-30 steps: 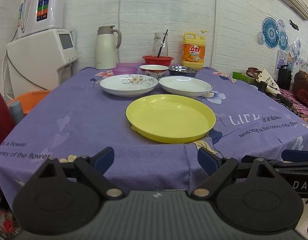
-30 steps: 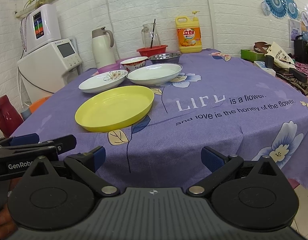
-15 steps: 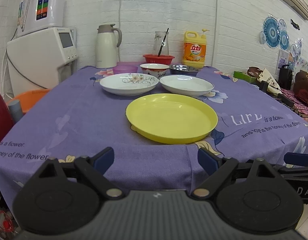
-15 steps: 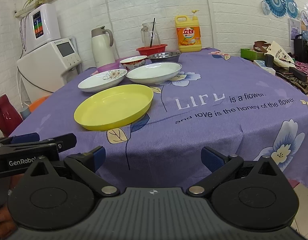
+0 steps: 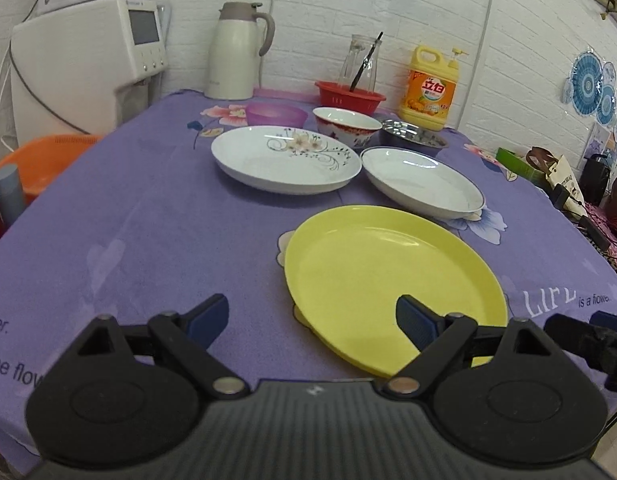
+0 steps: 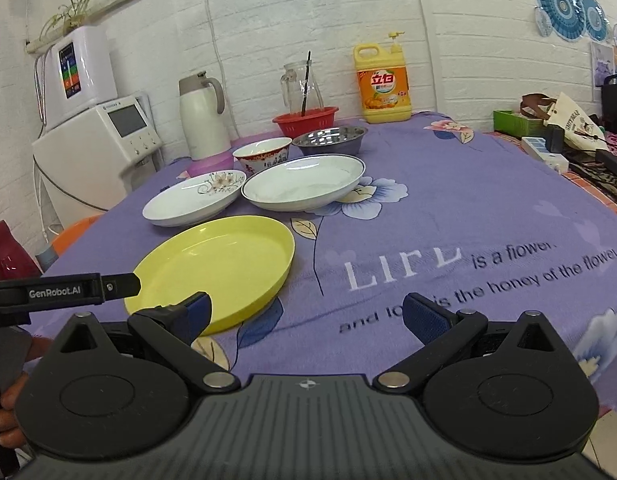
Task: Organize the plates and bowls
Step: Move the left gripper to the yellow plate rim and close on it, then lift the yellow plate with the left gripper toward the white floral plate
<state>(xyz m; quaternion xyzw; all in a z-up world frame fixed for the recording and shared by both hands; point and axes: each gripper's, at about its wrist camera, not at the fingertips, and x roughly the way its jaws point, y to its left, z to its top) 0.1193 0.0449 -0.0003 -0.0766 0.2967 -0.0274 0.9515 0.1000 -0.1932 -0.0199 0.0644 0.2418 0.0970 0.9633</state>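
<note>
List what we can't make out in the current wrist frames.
- Purple bowl: right wrist view, mostly hidden behind the floral plate; its contents are unseen.
- Steel bowl: left wrist view, partly hidden by the red-rimmed bowl and white plate.
- Yellow plate: near rim covered by the left tongs.
- Detergent bottle: label print too small to read.

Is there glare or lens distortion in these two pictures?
Left wrist view: soft glare streaks on the yellow plate; brick lines bend strongly near the edges. Right wrist view: bright reflection on the plain white plate, and the table edge curves from the fisheye.
</note>
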